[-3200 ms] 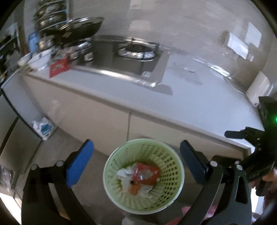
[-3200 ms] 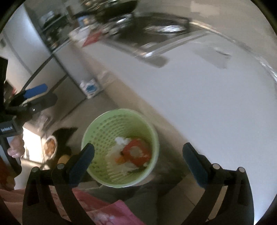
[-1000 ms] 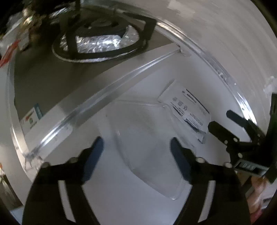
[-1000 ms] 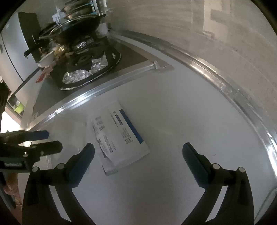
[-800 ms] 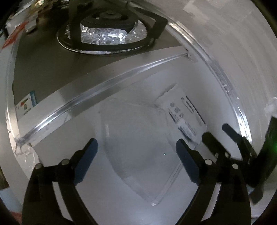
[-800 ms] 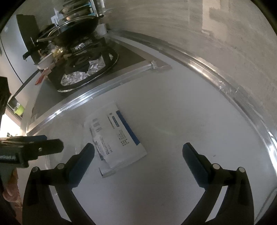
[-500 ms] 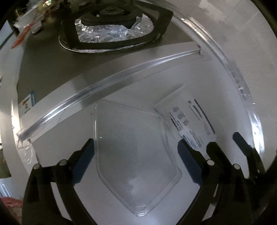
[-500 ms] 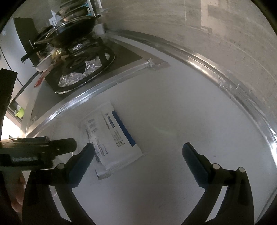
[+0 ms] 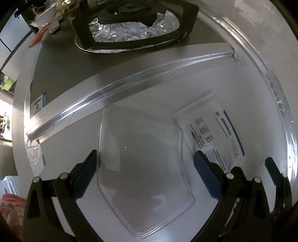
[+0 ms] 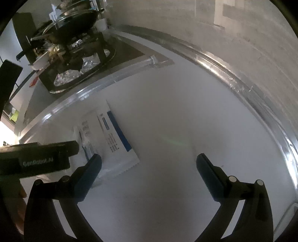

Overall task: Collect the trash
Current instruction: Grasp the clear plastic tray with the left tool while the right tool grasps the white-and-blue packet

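Left gripper [image 9: 145, 167] points steeply down, fingers [image 9: 85, 171] opening.

The table [image 9: 152, 96] is plain white. On it lies a colourless, see-through plastic lid [image 9: 143, 167], and beside the lid a white packet [image 10: 113, 141] with a dark blue stripe and small black print. Both grippers are black with blue pads [image 9: 206, 176]. Beyond the lid, crinkled silver foil [image 9: 128, 31] lines the black burner [image 9: 130, 11].

My right gripper [image 10: 149, 167] hangs wide open over the white counter [image 10: 186, 121], nothing between its jaws. A white packet with a blue stripe [image 10: 113, 137] lies flat by my left finger; the hob [image 10: 74, 61] sits beyond.
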`<state>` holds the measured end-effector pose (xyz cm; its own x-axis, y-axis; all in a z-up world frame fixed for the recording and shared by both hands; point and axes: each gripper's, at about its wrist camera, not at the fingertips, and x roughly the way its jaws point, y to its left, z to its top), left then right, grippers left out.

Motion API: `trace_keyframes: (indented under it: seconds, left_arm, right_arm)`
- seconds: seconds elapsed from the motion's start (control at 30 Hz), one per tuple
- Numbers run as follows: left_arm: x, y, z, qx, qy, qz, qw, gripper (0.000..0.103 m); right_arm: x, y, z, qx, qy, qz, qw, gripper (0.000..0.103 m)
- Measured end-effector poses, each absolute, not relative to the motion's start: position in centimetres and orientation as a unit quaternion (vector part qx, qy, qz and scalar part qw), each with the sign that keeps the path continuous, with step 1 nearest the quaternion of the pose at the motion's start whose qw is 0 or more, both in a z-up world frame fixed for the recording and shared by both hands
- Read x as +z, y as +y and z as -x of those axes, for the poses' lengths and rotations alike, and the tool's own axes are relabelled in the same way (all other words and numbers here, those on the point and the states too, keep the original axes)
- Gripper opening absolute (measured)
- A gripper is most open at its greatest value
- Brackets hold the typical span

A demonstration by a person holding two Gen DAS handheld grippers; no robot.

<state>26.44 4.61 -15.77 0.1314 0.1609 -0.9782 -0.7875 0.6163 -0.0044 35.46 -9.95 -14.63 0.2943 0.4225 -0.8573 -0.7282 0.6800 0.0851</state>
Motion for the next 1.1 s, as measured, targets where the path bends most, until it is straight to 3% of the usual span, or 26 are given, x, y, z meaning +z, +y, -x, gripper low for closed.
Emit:
trace_keyframes:
  seconds: [0.67,0.83,1.1]
  left_arm:
    - [-15.7,7.9,-28.7,0.328,0.601,0.294,0.667,0.095]
    - [-14.9,6.8,-29.2,0.288,0.601,0.246,0.704,0.081]
    - [-14.7,6.4,-27.1,0.215,0.609,0.182,0.741,0.081]
  right_arm:
    - [-14.9,-10.2,-35.6,0.36,0.475,0.167,0.785,0.101]
    - [-14.6,-10.4,-35.0,0.362,0.471,0.165,0.787,0.101]
    - [-14.4,-10.2,-34.1,0.39,0.464,0.168,0.777,0.101]
